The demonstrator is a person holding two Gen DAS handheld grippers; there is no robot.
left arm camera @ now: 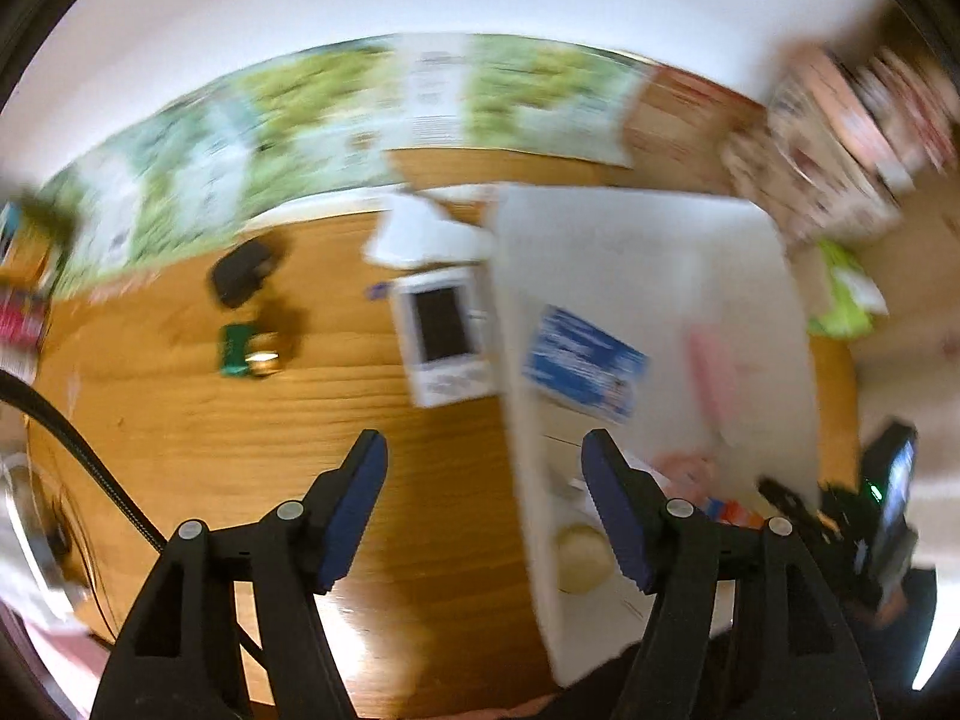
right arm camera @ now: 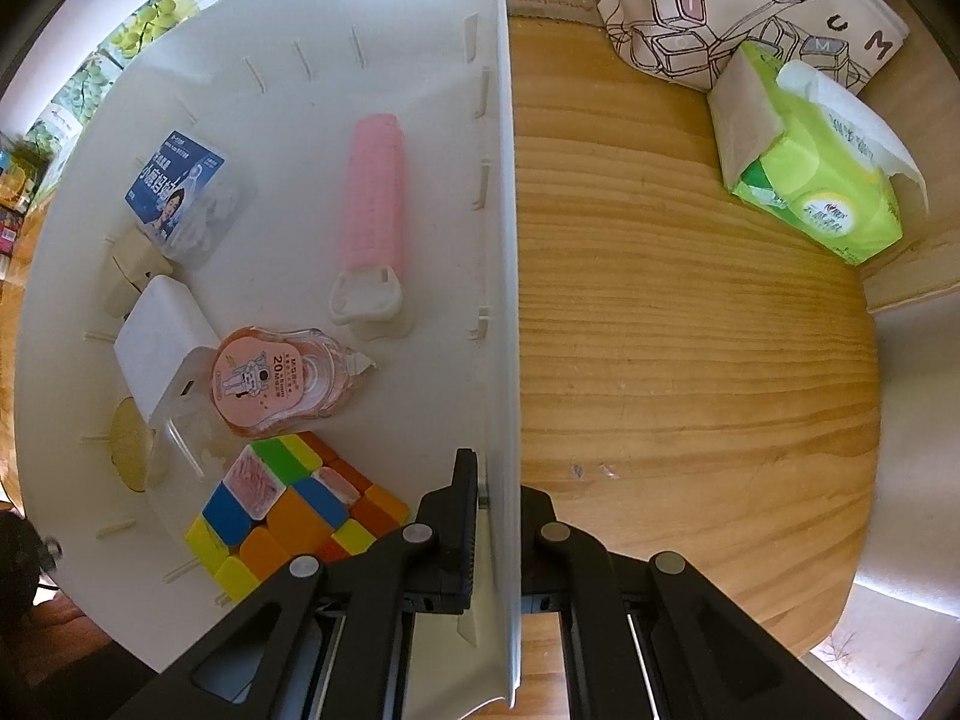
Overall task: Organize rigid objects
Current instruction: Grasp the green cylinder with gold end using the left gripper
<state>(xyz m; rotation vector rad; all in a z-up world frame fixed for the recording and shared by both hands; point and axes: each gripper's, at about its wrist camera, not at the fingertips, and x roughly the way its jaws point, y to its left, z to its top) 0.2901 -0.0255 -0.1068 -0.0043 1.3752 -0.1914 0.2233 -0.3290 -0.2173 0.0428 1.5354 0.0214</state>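
Note:
My right gripper (right arm camera: 498, 480) is shut on the right wall of a white storage box (right arm camera: 501, 240). The box holds a Rubik's cube (right arm camera: 288, 510), a pink correction tape (right arm camera: 270, 384), a pink cylindrical case (right arm camera: 372, 198), a white charger (right arm camera: 165, 336) and a blue floss box (right arm camera: 177, 186). My left gripper (left arm camera: 483, 450) is open and empty above the wooden table, just left of the box (left arm camera: 630, 252). A white phone-like device (left arm camera: 444, 330), a green item (left arm camera: 237, 351) and a black object (left arm camera: 243, 270) lie on the table ahead of it. The left view is blurred.
A green tissue pack (right arm camera: 822, 180) and a printed cloth bag (right arm camera: 750, 6) sit at the table's far right. A white cloth (left arm camera: 420, 234) lies behind the device. A green poster (left arm camera: 300, 120) lines the back wall. A black cable (left arm camera: 90, 456) crosses at the left.

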